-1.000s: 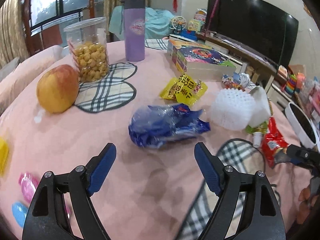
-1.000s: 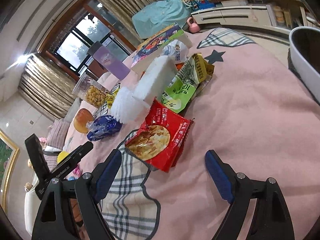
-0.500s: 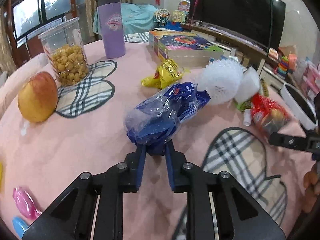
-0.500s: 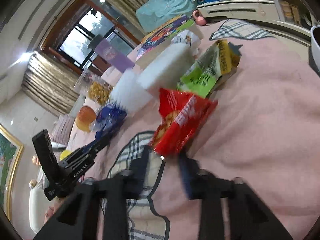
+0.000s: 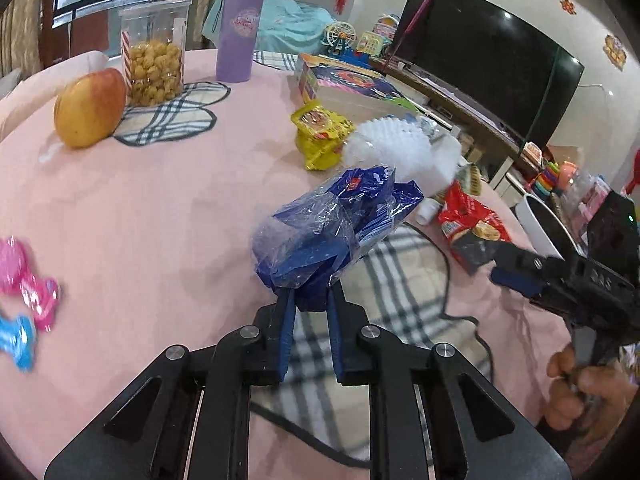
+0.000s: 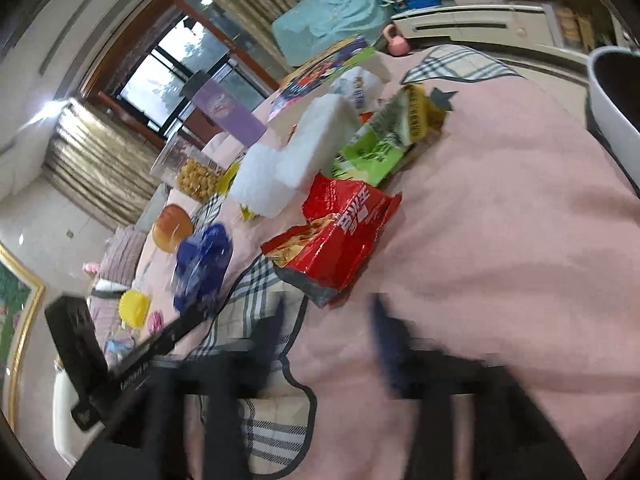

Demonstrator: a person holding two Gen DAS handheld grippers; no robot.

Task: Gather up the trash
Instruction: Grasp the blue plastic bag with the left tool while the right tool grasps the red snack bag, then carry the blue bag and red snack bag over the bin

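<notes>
So the left tool (image 5: 311, 300) has its blue pads pinched tight on the crumpled blue plastic bag (image 5: 336, 228), holding it up off the pink surface (image 5: 152, 216) over the plaid patch (image 5: 396, 280) near the middle.

The right tool (image 6: 326, 320) is blurry, but its jaws have just been opening and now stand apart. The red snack packet (image 6: 340, 244) lies on the surface right in front of them, torn end toward the tool, with nothing between the pads.

Past the red packet there's a green and yellow wrapper (image 6: 384, 140) and white foam pieces (image 6: 296, 160). A yellow wrapper (image 5: 320, 136) lies further in, and an apple (image 5: 90, 108) and a jar of snacks (image 5: 154, 52) sit toward the far left edge.
</notes>
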